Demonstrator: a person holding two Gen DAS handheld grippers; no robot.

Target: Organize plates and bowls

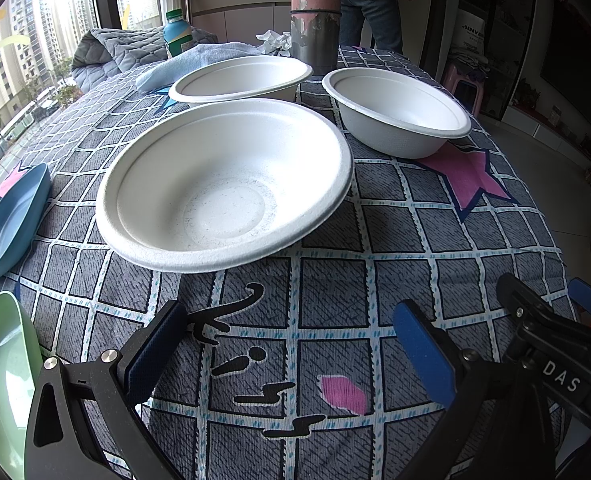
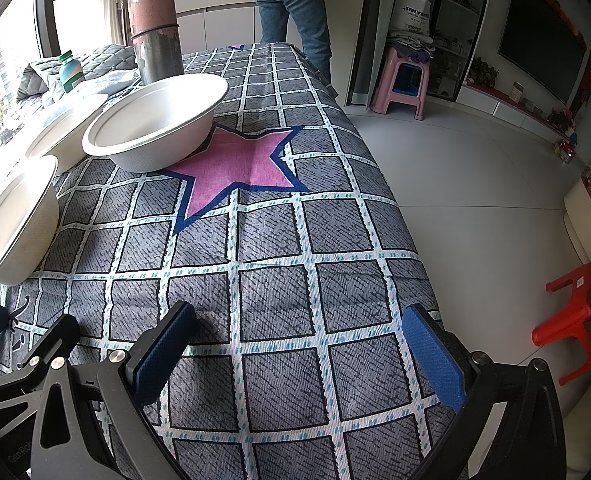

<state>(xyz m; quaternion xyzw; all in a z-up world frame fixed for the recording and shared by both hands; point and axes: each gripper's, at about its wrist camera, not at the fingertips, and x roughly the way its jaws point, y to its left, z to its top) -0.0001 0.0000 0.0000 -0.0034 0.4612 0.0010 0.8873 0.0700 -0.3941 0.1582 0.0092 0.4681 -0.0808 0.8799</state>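
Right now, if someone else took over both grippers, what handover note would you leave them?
Left gripper open, empty, low over the tablecloth. Right gripper open, empty, near the table's right edge.
Three white bowls sit apart: near bowl, far bowl, right bowl on the pink star. Blue plate and green plate lie at the left.
Nothing stacked yet; all sorting remains.

Daylight comes through tall windows (image 1: 47, 32) showing apartment blocks outside, and a pale counter (image 1: 239, 4) with cabinets runs under them, where a person (image 2: 295, 4) in jeans stands. The floor (image 2: 475, 184) is smooth and light grey. On it sit a pink stool (image 2: 403, 84) by dark glass shelves (image 2: 447, 12) and a red stool (image 2: 575, 316) nearer; a dark screen (image 2: 543, 56) hangs on the wall.
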